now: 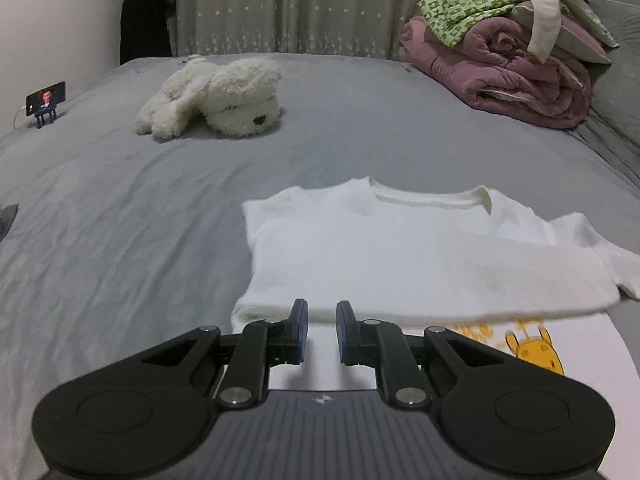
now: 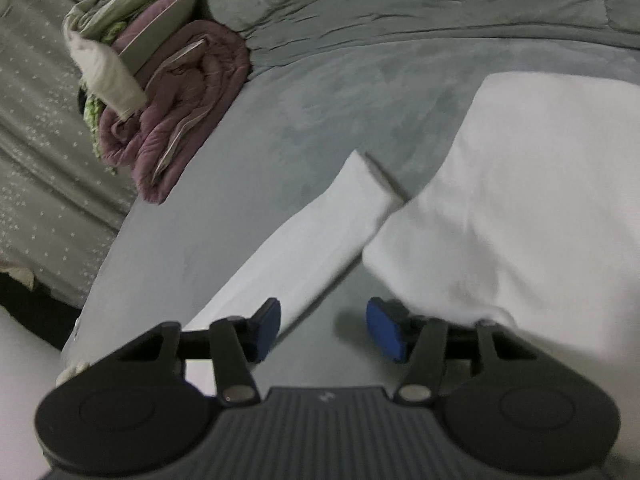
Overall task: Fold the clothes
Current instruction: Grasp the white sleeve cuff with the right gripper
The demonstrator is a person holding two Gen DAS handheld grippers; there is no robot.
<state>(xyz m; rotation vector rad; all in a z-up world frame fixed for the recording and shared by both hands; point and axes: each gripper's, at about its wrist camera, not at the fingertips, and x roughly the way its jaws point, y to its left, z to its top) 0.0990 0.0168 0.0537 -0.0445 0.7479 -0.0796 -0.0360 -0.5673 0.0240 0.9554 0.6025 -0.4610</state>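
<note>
Fingers of the left gripper (image 1: 321,330) stand nearest in the left wrist view, black with blue pads, set close together with a narrow gap left between them and nothing pinched in that gap. Just past their tips lies the white T-shirt (image 1: 400,252), spread on the grey bed sheet (image 1: 120,220). The shirt's near folded edge runs across right in front of the pads, and whether it touches them cannot be told. Below that edge, to the right of the fingers, a lower layer of the shirt shows a yellow cartoon print (image 1: 532,348). The neckline sits at the far side of the shirt, and one short sleeve sticks out to the right.

In the right wrist view the right gripper (image 2: 323,330) has its jaws standing moderately apart with bare grey sheet between them; no cloth is held. White fabric of the shirt bulks just beyond and over the right-hand finger, while a flat white strip of it runs away from beside the left-hand finger. This view is blurred, so the exact contact with either finger cannot be told.

Farther off on the bed a white plush dog (image 1: 212,96) lies on its side. At the left edge a phone on a small stand (image 1: 45,100) shows a lit screen. On the far right a rolled mauve quilt (image 1: 508,76) carries a heap of loose clothes (image 1: 500,4), green-patterned and cream. A grey curtain with small stars (image 1: 288,4) hangs behind the bed.
</note>
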